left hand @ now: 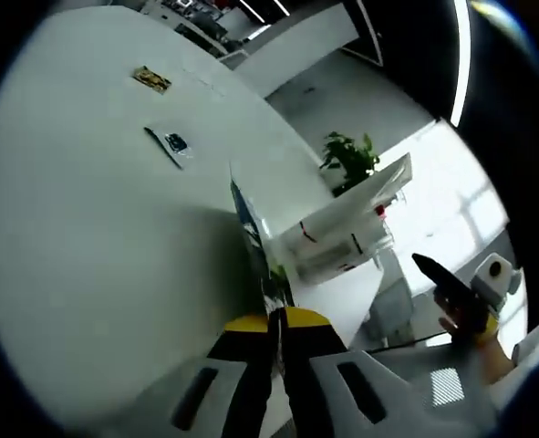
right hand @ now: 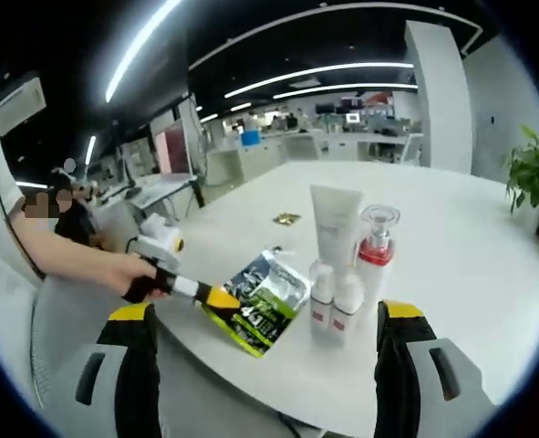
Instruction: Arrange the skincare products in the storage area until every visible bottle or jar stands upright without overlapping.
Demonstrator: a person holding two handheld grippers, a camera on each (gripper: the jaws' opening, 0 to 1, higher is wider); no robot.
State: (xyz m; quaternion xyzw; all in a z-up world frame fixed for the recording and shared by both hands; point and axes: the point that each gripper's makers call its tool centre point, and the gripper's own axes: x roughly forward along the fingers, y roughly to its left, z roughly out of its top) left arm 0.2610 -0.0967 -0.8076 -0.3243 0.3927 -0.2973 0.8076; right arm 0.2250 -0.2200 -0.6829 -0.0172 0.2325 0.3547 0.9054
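In the right gripper view, the right gripper (right hand: 264, 342) is held level in front of the white table (right hand: 470, 265), its yellow-tipped jaws spread wide apart with nothing between them. Just beyond the gap, two small white bottles (right hand: 335, 307) stand upright near the table's near edge, touching each other. Behind them stand a red pump bottle with a clear cap (right hand: 375, 247) and, to its left, a tall white tube (right hand: 334, 225).

To the left, the left gripper (right hand: 216, 298) is held out by a person's hand (right hand: 141, 276), its jaws clamped on the edge of a green and silver sachet (right hand: 262, 306), which lies tilted over the table's near edge beside the bottles.

Farther back, a small gold packet (right hand: 286, 218) lies flat on the table, and a potted plant (right hand: 531, 178) is seen at the far right.
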